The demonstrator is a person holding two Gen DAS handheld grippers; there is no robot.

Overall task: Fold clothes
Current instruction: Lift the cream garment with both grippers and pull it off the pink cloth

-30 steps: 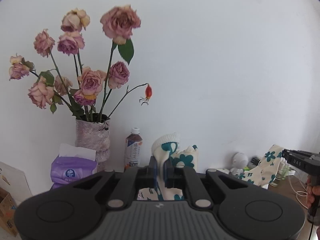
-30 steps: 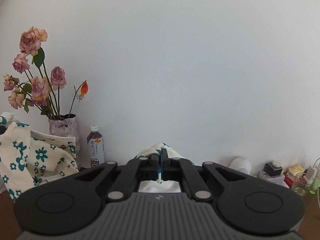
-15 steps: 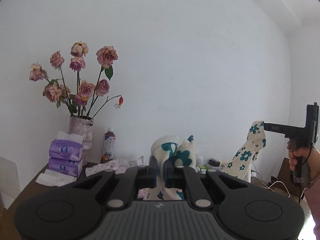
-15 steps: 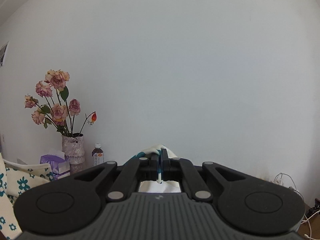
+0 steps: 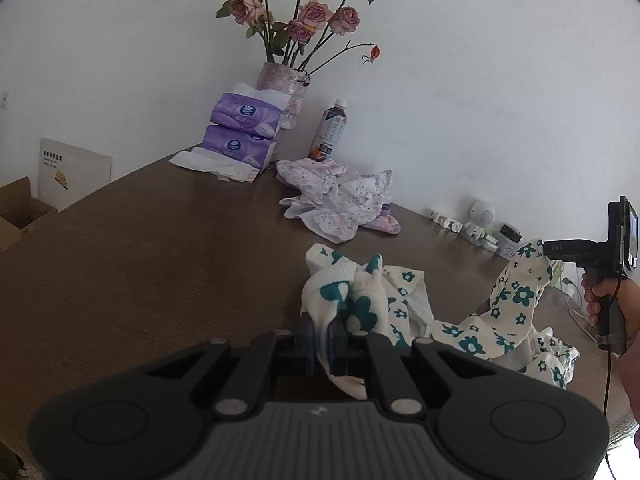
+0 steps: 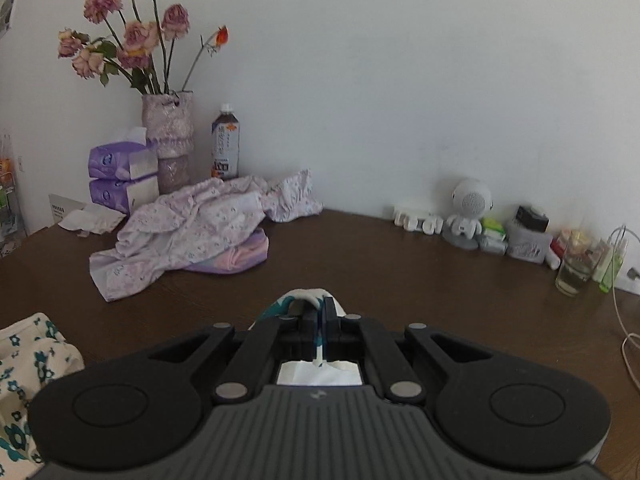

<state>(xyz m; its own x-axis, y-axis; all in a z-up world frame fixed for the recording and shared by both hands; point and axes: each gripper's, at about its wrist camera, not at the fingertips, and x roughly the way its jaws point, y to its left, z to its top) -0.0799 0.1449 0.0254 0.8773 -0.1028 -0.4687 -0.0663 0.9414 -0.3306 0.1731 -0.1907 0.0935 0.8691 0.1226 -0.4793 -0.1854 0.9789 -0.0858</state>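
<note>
Cream cotton printed with teal flowers is what both tools hold: the flowered garment (image 5: 416, 312) is pinched at two separate spots, one in each. In the left wrist view the left tool (image 5: 324, 340) sits at lower centre, its fingers closed on a bunched, cuff-like edge, while the right tool (image 5: 546, 249) at the far right of the frame clamps another edge higher up, held by the person's hand (image 5: 608, 304). The cloth between them sags in crumpled folds onto the brown counter (image 5: 160, 260), so it is neither spread flat nor folded. Gripping two edges apart like this looks meant to open the cloth out and find its shape before laying it down.

The right wrist view shows the same clamp from behind: fabric is squeezed between closed fingers at lower centre, with more of the garment at the lower left edge.

A lilac floral garment (image 6: 192, 228) lies in a loose heap toward the upper left, near the tissue packs (image 6: 120, 176), vase (image 6: 170, 142) and bottle (image 6: 225, 148), leaving the middle of the counter free for working.
</note>
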